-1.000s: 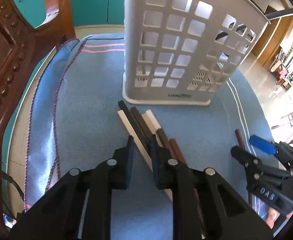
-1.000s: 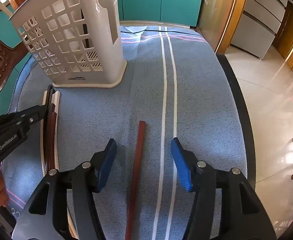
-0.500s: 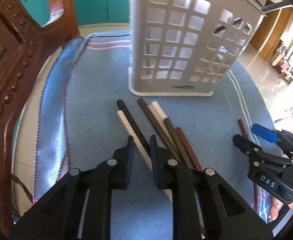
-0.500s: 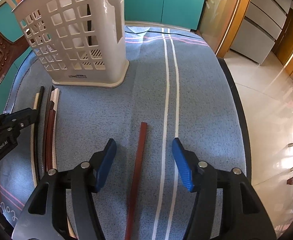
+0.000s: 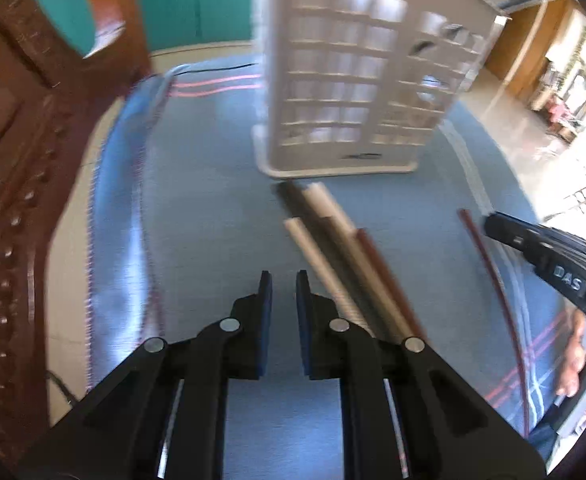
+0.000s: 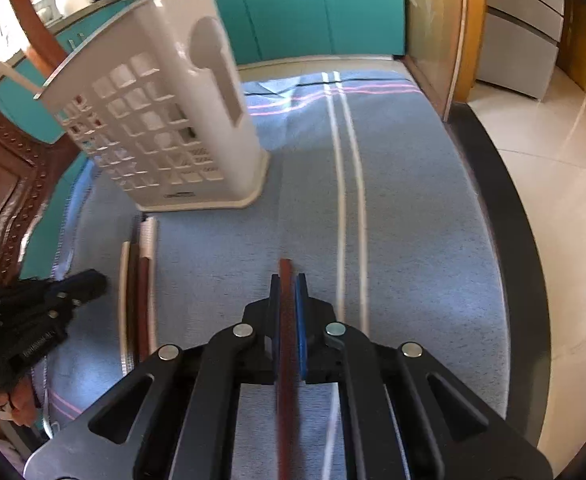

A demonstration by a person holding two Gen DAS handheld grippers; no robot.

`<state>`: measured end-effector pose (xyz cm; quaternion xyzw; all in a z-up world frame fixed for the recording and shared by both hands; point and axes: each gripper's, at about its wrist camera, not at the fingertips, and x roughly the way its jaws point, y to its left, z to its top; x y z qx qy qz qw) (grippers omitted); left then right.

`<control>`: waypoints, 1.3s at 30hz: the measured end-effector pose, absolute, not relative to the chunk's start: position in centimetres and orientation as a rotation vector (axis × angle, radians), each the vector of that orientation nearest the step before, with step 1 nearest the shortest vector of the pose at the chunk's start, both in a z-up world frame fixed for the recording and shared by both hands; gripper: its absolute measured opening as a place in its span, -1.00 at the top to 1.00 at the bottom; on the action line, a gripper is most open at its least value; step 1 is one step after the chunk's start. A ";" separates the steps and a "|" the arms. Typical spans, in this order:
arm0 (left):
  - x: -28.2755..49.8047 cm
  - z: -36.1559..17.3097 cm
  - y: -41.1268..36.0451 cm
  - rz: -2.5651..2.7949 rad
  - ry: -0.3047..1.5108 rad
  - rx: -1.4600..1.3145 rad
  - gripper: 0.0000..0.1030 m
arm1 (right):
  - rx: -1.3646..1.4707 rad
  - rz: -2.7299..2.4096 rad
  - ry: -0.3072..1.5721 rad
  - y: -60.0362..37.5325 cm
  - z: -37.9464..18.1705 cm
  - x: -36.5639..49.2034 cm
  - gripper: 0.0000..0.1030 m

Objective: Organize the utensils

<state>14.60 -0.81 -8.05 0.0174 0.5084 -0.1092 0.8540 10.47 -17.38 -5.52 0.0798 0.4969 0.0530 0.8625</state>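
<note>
We clamp the right hand-held gripper closing onto the red chopstick, left hand-held gripper nearly together and empty; next we lift toward the basket at upper left.

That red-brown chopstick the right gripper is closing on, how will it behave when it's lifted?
The red-brown chopstick looks straight and thin, so probably stiff and light. The right gripper is closing on it near one end, with most of its length trailing back, so it may pivot or droop. Its smooth finish could slip between the pads.
</note>
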 end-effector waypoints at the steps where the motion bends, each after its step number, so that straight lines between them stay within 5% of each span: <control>1: 14.7 -8.1 -0.5 -0.215 1.072 0.026 0.74 | 0.168 0.108 1.045 -17.4 -5.5 10.5 0.79; 5: 14.6 -7.6 -0.4 -0.232 1.057 -0.035 0.74 | 0.142 0.096 1.029 -17.2 -5.1 10.3 0.30; 10: 13.6 -8.2 -2.4 -0.265 1.084 -0.061 0.64 | 0.127 0.088 1.052 -17.1 -5.8 10.5 0.29; 13: 13.2 -8.2 -3.5 -0.239 1.059 -0.023 0.35 | 0.122 0.083 1.065 -17.0 -6.2 10.6 0.29; 17: 12.7 -8.1 -5.2 -0.239 1.035 -0.019 0.32 | 0.095 0.077 1.074 -16.4 -6.6 10.7 0.16; 26: 12.8 -7.7 -4.7 -0.307 1.062 -0.054 0.88 | 0.066 0.072 1.075 -15.9 -6.9 10.6 0.16; 35: 12.0 -7.5 -1.4 -0.123 1.027 0.134 0.92 | 0.060 0.072 1.076 -15.8 -6.9 10.6 0.11; 39: 12.5 -6.5 0.4 -0.212 1.028 -0.008 0.92 | 0.060 0.069 1.074 -15.8 -6.8 10.5 0.03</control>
